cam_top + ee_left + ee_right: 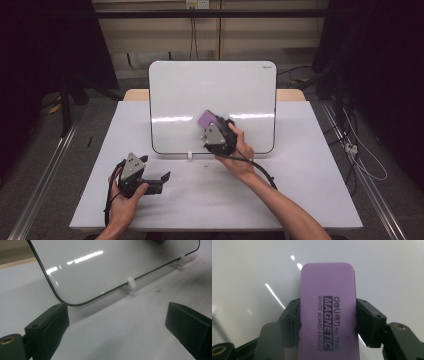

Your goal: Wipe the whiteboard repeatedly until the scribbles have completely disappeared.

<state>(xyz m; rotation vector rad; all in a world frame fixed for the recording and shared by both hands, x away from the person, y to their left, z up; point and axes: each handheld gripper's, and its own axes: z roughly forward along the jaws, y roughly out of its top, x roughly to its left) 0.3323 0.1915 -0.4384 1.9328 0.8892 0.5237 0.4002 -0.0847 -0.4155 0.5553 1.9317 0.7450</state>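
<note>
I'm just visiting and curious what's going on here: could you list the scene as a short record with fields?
Work: wiping a whiteboard with an eraser
Eraser: purple, printed "MAGNETIC WHITE BOARD ERASER"
Right gripper: shut on the eraser, at the board's lower right part
Left gripper: open, holding nothing, low over the table in front of the board
Board: stands on small white clips, looks clean

High view: above the person's side, looking forward and down on the table (300, 200)
Left gripper view: low over the tabletop, facing the whiteboard (105, 267) lower edge, near
Right gripper view: very close, square-on to the board face
Shared: all three see the whiteboard
</note>
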